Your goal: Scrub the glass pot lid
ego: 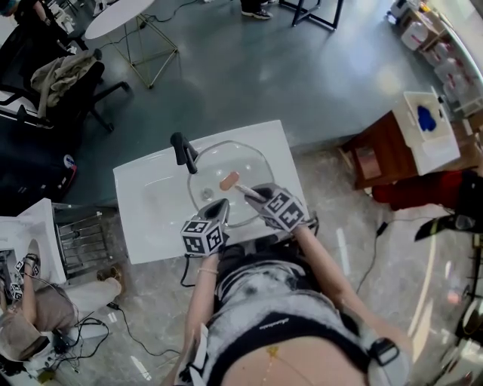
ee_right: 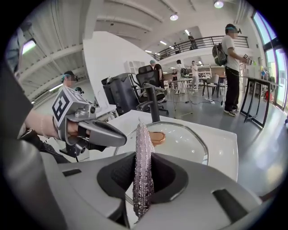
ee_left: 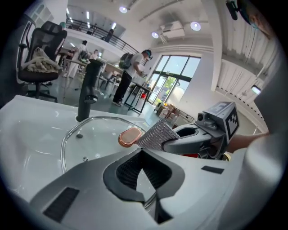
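Observation:
The glass pot lid (ego: 226,162), metal-rimmed with a copper-coloured knob (ego: 229,180), lies in the bowl of a white sink (ego: 151,203). My left gripper (ego: 219,205) sits at the lid's near edge, and its jaws are shut on the rim. The left gripper view shows the glass of the lid (ee_left: 99,139) stretching away from the left gripper (ee_left: 143,173). My right gripper (ee_right: 143,175) is shut on a silvery mesh scrubbing cloth (ee_right: 143,148). The cloth stands upright over the lid (ee_right: 184,141), just short of the knob (ee_right: 156,137). The cloth's tip (ee_left: 155,134) reaches next to the knob (ee_left: 129,137).
A black faucet (ego: 181,148) rises at the sink's far left rim. A black office chair with a garment (ego: 64,75) and a round white table (ego: 113,15) stand beyond. A brown cabinet with a white tray (ego: 426,124) is at the right, a wire rack (ego: 79,241) at the left.

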A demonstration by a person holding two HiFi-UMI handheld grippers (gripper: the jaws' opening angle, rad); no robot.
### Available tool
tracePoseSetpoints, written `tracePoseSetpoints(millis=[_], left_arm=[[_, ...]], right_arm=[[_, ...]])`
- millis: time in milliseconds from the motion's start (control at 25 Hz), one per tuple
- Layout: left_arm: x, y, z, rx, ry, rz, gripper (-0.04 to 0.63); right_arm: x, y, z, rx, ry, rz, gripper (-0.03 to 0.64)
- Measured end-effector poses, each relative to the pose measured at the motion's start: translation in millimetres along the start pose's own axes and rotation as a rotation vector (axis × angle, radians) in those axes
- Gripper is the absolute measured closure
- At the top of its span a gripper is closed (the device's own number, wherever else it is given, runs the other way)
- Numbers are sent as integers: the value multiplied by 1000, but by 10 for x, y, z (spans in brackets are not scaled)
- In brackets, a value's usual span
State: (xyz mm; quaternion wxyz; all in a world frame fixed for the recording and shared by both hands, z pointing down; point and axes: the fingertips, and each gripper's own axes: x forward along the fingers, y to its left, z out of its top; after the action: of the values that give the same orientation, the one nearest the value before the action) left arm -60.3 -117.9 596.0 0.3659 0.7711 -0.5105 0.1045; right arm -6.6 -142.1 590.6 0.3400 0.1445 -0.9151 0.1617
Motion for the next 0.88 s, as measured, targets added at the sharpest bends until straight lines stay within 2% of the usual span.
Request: tracePoseSetpoints(millis=[200, 400, 560, 760, 880], left_arm=[[5, -147, 192, 11, -66, 24, 603], [-94, -279, 475, -7, -200, 66, 603], [-195, -380, 664, 19, -289, 103, 603], [-301, -448, 780, 38, -355, 153, 603], [-418, -486, 850, 59, -384, 190, 603]], right_arm=[[-187, -132, 208, -5, -141, -9, 541], [-471, -123, 590, -11, -279, 27, 541], [-626, -75, 823, -27, -344, 32, 541], [-695, -66, 882, -67, -396, 11, 541], [-737, 35, 929, -97, -445, 33, 541]])
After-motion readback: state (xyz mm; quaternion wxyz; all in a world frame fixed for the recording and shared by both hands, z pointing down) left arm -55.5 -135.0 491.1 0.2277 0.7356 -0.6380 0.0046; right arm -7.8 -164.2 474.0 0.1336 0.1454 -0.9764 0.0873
